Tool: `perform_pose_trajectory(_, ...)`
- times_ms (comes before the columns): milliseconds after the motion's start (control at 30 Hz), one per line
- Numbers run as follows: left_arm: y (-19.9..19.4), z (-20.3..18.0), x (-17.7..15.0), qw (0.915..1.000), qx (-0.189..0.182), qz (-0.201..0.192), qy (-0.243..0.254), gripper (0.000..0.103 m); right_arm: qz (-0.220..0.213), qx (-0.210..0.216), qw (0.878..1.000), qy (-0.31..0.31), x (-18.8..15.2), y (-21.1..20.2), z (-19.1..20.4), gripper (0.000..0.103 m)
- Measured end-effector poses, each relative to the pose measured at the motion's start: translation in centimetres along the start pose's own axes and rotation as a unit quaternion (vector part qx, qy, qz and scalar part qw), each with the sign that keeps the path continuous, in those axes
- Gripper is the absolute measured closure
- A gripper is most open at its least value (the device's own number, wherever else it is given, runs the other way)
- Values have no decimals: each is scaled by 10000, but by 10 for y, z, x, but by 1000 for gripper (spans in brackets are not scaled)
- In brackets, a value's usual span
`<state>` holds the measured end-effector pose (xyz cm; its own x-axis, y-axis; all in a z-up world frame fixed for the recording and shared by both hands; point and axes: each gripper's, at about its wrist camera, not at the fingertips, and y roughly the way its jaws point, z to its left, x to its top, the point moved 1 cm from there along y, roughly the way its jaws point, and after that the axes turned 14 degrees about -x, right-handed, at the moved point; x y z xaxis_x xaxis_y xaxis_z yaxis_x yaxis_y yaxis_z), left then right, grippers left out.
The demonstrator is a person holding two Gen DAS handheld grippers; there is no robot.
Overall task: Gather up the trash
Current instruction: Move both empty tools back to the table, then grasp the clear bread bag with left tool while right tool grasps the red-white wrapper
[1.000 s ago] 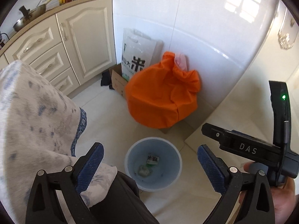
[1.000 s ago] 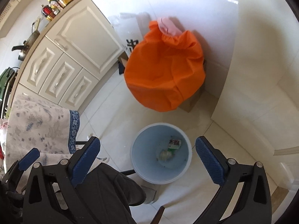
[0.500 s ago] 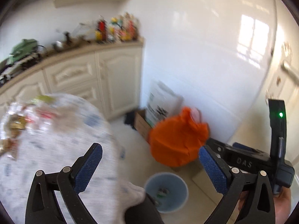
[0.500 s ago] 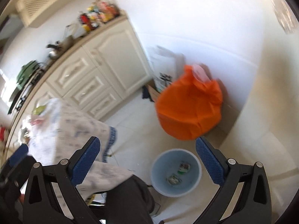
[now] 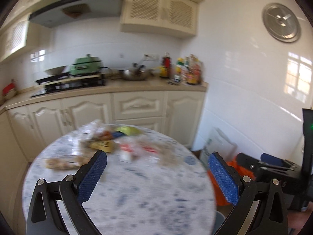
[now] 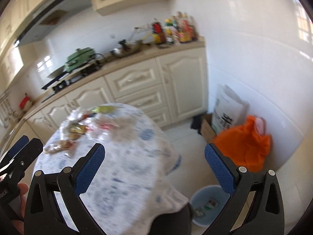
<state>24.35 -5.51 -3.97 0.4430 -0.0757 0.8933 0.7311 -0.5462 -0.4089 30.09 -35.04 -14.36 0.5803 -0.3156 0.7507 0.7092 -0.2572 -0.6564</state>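
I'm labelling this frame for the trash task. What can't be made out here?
- Wrappers on the table: motion blur in both views, so types and count are unreadable.
- Blue bin: right wrist view only, partly behind the right gripper; contents too small.
- Orange bag: contents hidden by its own fabric.

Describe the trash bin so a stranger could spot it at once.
Start at the round table with the blue-patterned cloth. On the white floor beside it, in front of the orange bag, stands the trash bin: a pale blue round bucket, open-topped, with a few wrappers inside.
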Motion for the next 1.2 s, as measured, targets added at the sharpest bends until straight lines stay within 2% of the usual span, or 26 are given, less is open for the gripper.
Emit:
perform_pose_trajectory(267, -35, 37, 5, 9975, 659, -232, -95, 1, -254, 439, 9970, -580, 12, -7, 77, 0)
perform_pose_trajectory(400, -38, 46, 2, 9959, 860, -244, -105, 1, -236, 579, 9947, -815, 10, -2, 106, 0)
perform_pose_trajectory(767, -20, 106, -6, 9902, 1362, 156, -271, 1, 77, 870, 9860, -1421, -6, 36, 180, 0)
perform_pose_trajectory(967, 16, 150, -8, 9873, 1479, 563, -112, 1, 498, 961, 9794, -1704, -25, 76, 223, 0)
perform_pose_trajectory(1200, 84, 210, -14, 9832, 1351, 1197, 281, 1, 932, 905, 9738, -1865, -44, 119, 259, 0)
